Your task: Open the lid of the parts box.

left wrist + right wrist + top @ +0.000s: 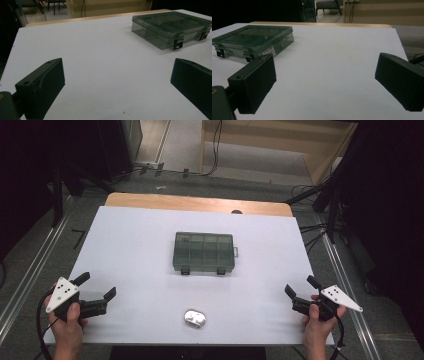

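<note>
Left gripper [97, 286] waits at eight o'clock, jaws wide, empty. The small shiny silver oval object [195, 318] sits at six, likely slick; the smoky translucent plastic compartment box [204, 252] lies centre, latched, rigid, light: pinch its short ends. Right gripper [299, 287] at four, spread, holding nothing.

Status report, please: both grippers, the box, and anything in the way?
Left hand-held gripper open, holding nothing. Right hand-held gripper open, holding nothing. Box shut, mid-table, untouched. Small silver thing near front edge, clear of both paths.

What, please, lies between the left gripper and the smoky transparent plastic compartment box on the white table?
Nothing: the high view shows bare white table between the left gripper and the smoky transparent plastic compartment box.
</note>
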